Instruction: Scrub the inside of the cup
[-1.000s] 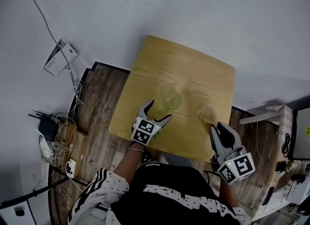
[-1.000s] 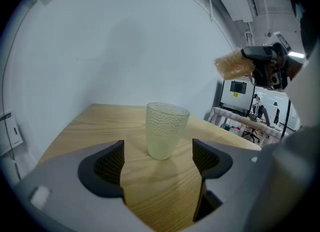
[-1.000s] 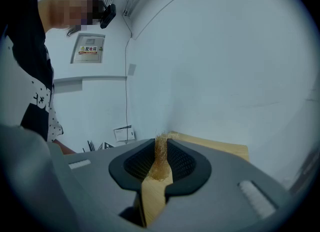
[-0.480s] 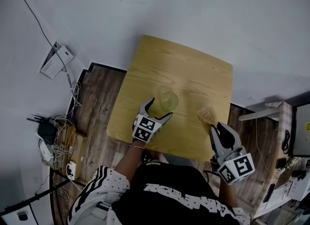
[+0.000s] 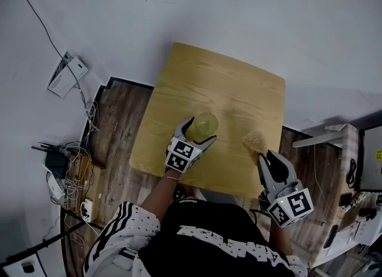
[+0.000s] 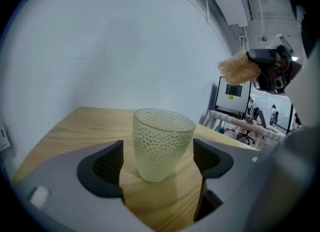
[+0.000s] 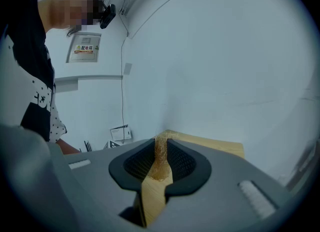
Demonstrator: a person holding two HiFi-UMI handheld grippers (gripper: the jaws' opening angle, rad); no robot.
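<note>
Surfaces I see
The pale green dimpled glass cup (image 6: 162, 143) looks translucent and bumpy; the tan fibrous scrubber (image 5: 255, 141) coarse; the light wooden counter (image 5: 239, 91) matt, grained.

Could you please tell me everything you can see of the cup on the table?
The cup is a pale greenish, translucent tumbler, glass by its look, with a dimpled honeycomb wall that tapers to a narrower base. It appears empty and stands upright on the wooden table. The left gripper brackets it with open jaws, a gap showing on each side, so only the table seems to touch it.
</note>
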